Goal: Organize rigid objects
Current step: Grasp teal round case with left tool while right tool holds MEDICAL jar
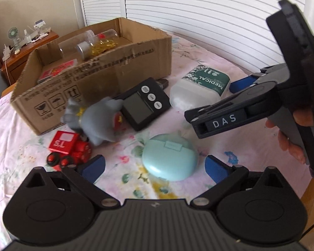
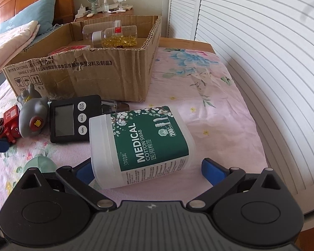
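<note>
A mint green oval case (image 1: 170, 159) lies on the flowered bedsheet between the blue pads of my left gripper (image 1: 155, 167), which is open around its near end. A cotton swab box (image 2: 143, 144) with a green label lies on its side between the open fingers of my right gripper (image 2: 149, 168). The swab box (image 1: 200, 87) also shows in the left view, with the right gripper's body (image 1: 240, 113) beside it. A black timer (image 2: 70, 120), a grey toy figure (image 2: 32, 117) and a red toy train (image 2: 9, 123) lie in front of the cardboard box (image 2: 106, 73).
The cardboard box holds clear bottles (image 2: 115, 36), one with yellow capsules, and a red flat item (image 2: 70, 49). A small dark stapler-like object (image 2: 115, 105) lies behind the timer. A person's hand (image 1: 291, 138) holds the right gripper. White louvred doors stand behind the bed; a nightstand (image 2: 106, 10) carries clutter.
</note>
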Tool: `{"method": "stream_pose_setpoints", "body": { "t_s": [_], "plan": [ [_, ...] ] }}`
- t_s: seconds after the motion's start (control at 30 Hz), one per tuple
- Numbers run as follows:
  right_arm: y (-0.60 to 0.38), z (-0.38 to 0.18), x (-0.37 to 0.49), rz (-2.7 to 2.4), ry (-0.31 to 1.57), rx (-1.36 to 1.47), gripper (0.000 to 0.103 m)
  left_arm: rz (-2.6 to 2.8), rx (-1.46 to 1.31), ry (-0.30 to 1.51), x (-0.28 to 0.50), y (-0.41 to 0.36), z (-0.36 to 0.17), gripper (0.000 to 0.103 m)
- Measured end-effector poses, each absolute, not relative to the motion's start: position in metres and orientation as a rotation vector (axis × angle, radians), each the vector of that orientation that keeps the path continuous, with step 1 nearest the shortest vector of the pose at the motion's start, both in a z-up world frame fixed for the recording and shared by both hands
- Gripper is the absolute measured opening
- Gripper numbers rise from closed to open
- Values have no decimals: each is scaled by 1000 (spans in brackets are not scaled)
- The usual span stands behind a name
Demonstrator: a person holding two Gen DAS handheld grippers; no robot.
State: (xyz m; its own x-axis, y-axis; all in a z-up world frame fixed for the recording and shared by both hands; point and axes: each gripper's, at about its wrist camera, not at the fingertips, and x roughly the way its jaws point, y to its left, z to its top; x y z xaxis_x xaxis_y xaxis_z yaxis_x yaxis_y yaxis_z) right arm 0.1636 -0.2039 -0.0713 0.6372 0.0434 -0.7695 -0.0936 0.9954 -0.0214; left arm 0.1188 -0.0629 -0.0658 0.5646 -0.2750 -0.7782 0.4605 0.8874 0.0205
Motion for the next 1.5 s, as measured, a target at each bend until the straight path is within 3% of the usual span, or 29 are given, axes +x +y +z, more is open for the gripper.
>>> {"method": "stream_pose_setpoints", "body": {
  "t_s": [0.57,0.67,0.8,0.93,1.0,1.5],
  "plan": [
    [-207,-73,158,98,838,-68,103,-299,177,933,119,-32,-75,101],
    [-207,-73,157,98,832,-66,103,-302,169,932,114,-31,-72,93],
    [-207,-73,156,100,829,-67,103,-344,154,915,114,-42,-70,73],
    [-208,-73,156,107,827,-69,103,-343,145,897,121,-50,-71,67],
    [-208,-73,155,108,827,-69,103,-347,144,886,123,-54,-70,54],
    [-211,-74,150,143,799,-86,103,-405,189,917,101,-21,-67,54]
  ]
}}
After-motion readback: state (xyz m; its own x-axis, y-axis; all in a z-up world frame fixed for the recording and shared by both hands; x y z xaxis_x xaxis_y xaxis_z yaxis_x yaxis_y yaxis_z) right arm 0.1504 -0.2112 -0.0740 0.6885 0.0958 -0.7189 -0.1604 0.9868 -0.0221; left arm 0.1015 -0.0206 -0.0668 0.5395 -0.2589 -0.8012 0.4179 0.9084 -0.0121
